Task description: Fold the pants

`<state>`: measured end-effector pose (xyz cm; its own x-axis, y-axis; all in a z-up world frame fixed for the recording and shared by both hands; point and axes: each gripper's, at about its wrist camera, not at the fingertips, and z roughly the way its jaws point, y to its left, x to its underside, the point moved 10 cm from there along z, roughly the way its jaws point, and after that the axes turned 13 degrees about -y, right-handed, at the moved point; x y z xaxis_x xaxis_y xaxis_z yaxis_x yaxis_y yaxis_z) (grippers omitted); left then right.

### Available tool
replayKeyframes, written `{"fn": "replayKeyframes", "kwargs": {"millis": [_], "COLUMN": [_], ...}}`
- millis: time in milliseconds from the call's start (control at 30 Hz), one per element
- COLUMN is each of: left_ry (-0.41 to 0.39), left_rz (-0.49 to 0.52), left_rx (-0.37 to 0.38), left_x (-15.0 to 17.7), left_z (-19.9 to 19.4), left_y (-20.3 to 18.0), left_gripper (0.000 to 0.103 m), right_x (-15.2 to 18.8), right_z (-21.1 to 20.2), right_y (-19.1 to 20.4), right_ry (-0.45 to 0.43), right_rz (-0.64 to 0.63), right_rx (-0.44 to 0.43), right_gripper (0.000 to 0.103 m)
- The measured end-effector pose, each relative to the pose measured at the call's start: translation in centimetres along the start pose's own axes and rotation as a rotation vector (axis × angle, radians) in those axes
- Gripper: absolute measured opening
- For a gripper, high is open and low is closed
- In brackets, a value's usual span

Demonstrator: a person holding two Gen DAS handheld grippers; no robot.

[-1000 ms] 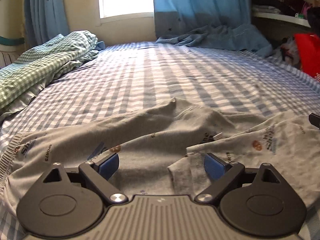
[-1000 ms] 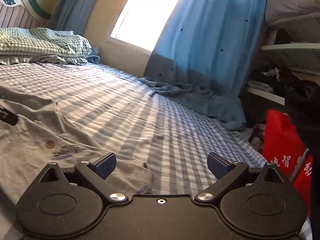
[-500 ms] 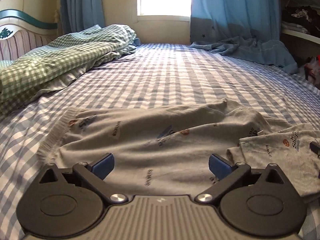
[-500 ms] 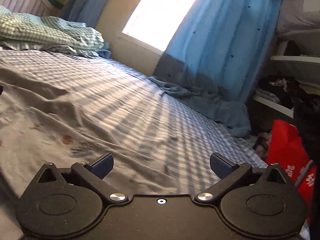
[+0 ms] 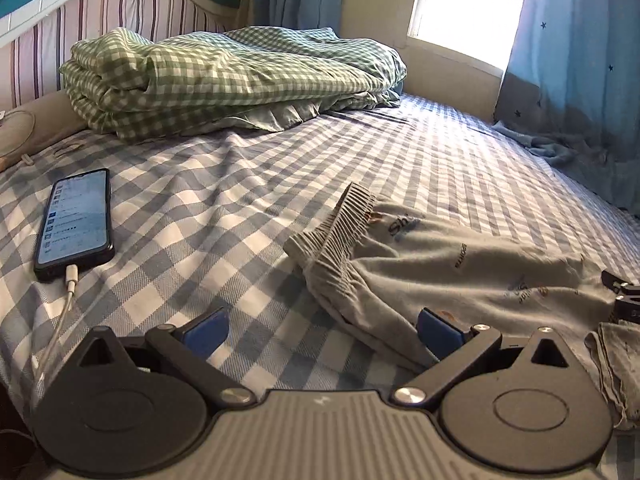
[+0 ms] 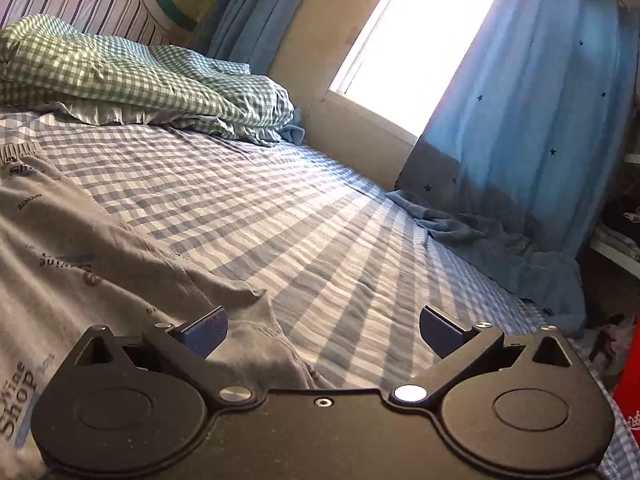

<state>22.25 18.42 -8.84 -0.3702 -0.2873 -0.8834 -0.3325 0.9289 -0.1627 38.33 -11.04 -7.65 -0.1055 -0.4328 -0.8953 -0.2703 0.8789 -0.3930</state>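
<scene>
Grey printed pants (image 5: 460,268) lie flat on the blue checked bed sheet (image 5: 224,208), with the ribbed waistband (image 5: 340,224) at the left end. My left gripper (image 5: 320,330) is open and empty, low over the sheet by the waistband's near corner. The pants also show in the right wrist view (image 6: 72,256), spread at the left. My right gripper (image 6: 322,330) is open and empty, with its left finger over the pants' edge. The right gripper's tip shows at the far right of the left wrist view (image 5: 624,296).
A phone (image 5: 76,222) with a lit screen and a charging cable lies on the sheet at the left. A folded green checked quilt (image 5: 224,80) lies by the striped headboard (image 5: 60,32). Blue curtains (image 6: 540,128) hang at the window, with shelves and a red bag at the right.
My left gripper has swung left along the pants, from the legs to the waistband end; the phone and headboard came into view. My right gripper shifted left over the pants' edge.
</scene>
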Motion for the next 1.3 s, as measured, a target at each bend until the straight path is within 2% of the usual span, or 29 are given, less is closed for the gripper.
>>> {"fn": "replayKeyframes", "kwargs": {"millis": [167,233,333,467,600,667,767,867,967,1033,1100,1200,1300], "left_ry": [-0.029,-0.030,-0.009,0.011,-0.015,-0.039,-0.053,-0.047,-0.023,-0.019,-0.026,-0.062,-0.116], "left_rz": [-0.082,-0.123,-0.179,-0.242,-0.256,-0.325,-0.404,-0.404,-0.396,-0.388,-0.391,-0.354,-0.287], "left_rx": [0.065,0.097,0.129,0.125,0.141,0.130,0.125,0.122,0.098,0.071,0.068,0.072,0.112], "left_x": [-1.4,-1.7,-1.6,-1.1,-1.0,-1.2,-1.2,-1.2,-1.1,-1.2,-1.7,-3.2,-5.5], "left_z": [2.3,3.0,4.3,5.5,5.8,5.5,5.5,5.7,6.0,6.0,5.7,4.9,3.4], "left_y": [-0.1,-0.1,-0.2,0.3,0.5,1.0,1.7,1.7,1.7,1.8,1.6,0.4,-2.2], "left_gripper": [0.103,0.103,0.103,0.103,0.103,0.101,0.089,0.078,0.059,0.030,0.020,0.016,0.015], "right_x": [2.2,1.9,0.8,0.4,1.5,2.2,3.5,4.7,4.9,5.1,5.1,5.1,5.0], "right_z": [3.5,2.8,0.5,-4.1,-8.2,-9.5,-10.4,-10.2,-9.9,-9.8,-9.8,-9.8,-9.9], "right_y": [1.5,1.3,0.3,-0.6,0.1,0.4,0.8,1.7,2.0,2.0,1.9,1.9,1.8], "right_ry": [0.112,0.091,0.050,0.004,0.005,0.015,0.037,0.074,0.083,0.094,0.095,0.094,0.089], "right_rz": [-0.059,-0.051,-0.052,-0.009,0.060,0.080,0.114,0.103,0.075,0.084,0.098,0.100,0.106], "right_rx": [-0.008,0.009,0.058,0.097,0.082,0.108,0.158,0.167,0.165,0.157,0.153,0.151,0.146], "right_gripper": [0.099,0.099,0.101,0.102,0.102,0.102,0.102,0.102,0.102,0.102,0.102,0.102,0.102]}}
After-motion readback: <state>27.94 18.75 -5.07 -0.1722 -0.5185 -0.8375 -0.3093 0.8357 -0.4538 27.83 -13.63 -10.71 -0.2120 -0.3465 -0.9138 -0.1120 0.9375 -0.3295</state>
